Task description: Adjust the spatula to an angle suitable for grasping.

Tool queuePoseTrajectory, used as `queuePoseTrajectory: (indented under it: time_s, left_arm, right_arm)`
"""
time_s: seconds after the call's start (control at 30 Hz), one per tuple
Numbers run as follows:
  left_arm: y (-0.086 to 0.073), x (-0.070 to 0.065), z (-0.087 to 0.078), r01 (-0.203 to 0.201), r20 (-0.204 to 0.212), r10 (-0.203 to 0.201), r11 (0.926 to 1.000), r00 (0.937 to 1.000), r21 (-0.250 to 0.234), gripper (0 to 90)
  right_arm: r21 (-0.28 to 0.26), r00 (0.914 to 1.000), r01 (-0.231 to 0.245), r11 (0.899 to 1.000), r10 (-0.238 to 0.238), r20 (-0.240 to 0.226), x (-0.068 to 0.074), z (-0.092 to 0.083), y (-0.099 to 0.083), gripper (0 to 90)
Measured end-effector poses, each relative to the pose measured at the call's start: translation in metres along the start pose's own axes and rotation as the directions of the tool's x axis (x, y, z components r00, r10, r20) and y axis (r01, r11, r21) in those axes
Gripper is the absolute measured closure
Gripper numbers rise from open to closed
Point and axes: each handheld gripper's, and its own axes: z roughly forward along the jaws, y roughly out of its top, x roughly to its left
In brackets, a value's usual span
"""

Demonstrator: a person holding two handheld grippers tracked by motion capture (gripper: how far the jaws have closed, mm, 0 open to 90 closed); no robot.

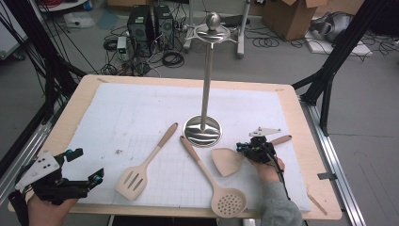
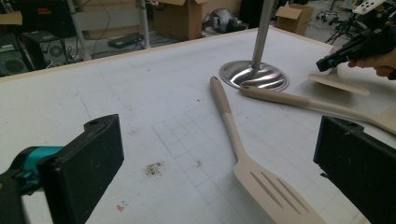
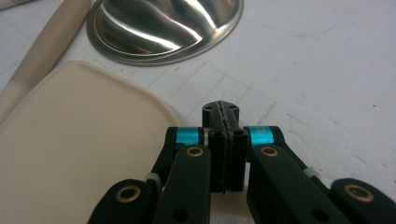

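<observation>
The left gripper (image 1: pixel 84 165) hung released at the near-left corner; the right gripper view showed the right gripper (image 3: pixel 225 116) clenched empty beside the solid spatula (image 3: pixel 79 140).

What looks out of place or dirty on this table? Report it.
Three utensils lie loose on the mat around the hanging stand: slotted turner, skimmer, solid turner. None hangs from it. A small brownish smudge marks the white mat.
</observation>
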Motion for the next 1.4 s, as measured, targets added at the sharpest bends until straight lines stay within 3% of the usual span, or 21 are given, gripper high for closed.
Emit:
queuePoseTrajectory:
  time_s: [0.17, 0.4, 0.5, 1.03, 1.4]
  left_arm:
    - [0.000, 0.001, -0.002, 0.005, 0.006, -0.005, 0.9997, 1.0000, -0.023, 2.0]
    - [0.003, 0.001, 0.000, -0.002, 0.017, 0.002, 0.9995, 0.9999, -0.032, 2.1]
    - [0.004, 0.001, 0.003, -0.001, 0.025, 0.002, 0.9996, 0.9997, -0.028, 2.0]
    - [0.013, -0.005, 0.022, -0.003, 0.075, 0.007, 0.9991, 0.9972, -0.041, 2.0]
    - [0.015, -0.006, 0.028, -0.006, 0.083, 0.009, 0.9992, 0.9965, -0.038, 2.0]
  right_arm:
    - [0.064, 0.9994, 0.027, 0.998, -0.029, 0.018, 0.004, 0.008, 0.000, 90.0]
    - [0.074, 0.9996, 0.023, 0.997, -0.024, 0.014, 0.005, 0.005, -0.002, 90.0]
    - [0.064, 0.9999, -0.001, 0.998, 0.001, -0.012, 0.001, 0.001, -0.007, 90.0]
    - [0.036, 0.9980, 0.027, 0.999, -0.025, -0.057, -0.002, -0.021, -0.031, 90.0]
    - [0.037, 0.9978, 0.051, 0.998, -0.050, -0.044, -0.004, -0.029, -0.037, 90.0]
